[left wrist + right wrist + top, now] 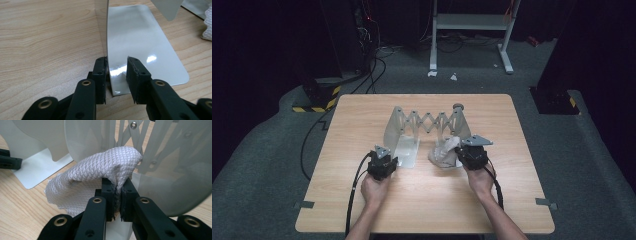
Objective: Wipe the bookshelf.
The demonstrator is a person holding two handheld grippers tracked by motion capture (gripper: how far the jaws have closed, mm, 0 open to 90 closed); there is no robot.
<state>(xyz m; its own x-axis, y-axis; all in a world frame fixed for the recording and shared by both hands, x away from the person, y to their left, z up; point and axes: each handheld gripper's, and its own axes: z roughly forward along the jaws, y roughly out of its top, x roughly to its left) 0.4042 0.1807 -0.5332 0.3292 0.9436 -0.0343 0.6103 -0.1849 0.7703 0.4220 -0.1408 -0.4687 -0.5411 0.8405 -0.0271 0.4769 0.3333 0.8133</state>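
A pale grey metal rack (427, 122) stands mid-table: two upright end plates joined by a scissor lattice (147, 142). My left gripper (117, 66) sits low at the near corner of the left end's flat base plate (140, 42). Its jaws are apart with that corner between them, and the left pad lies close beside the upright plate (101, 22). My right gripper (117, 185) is shut on a fold of a white quilted cloth (95, 170). The cloth bulges up against the right end plate. In the high view the left gripper (387, 161) and right gripper (462, 151) flank the cloth (442, 156).
The wooden table (362, 210) has bare board in front of the rack and to both sides. On the floor behind stand a white metal frame (472, 22), dark cabinets and a hazard-striped block (319, 97). Cables trail from each gripper toward the near edge.
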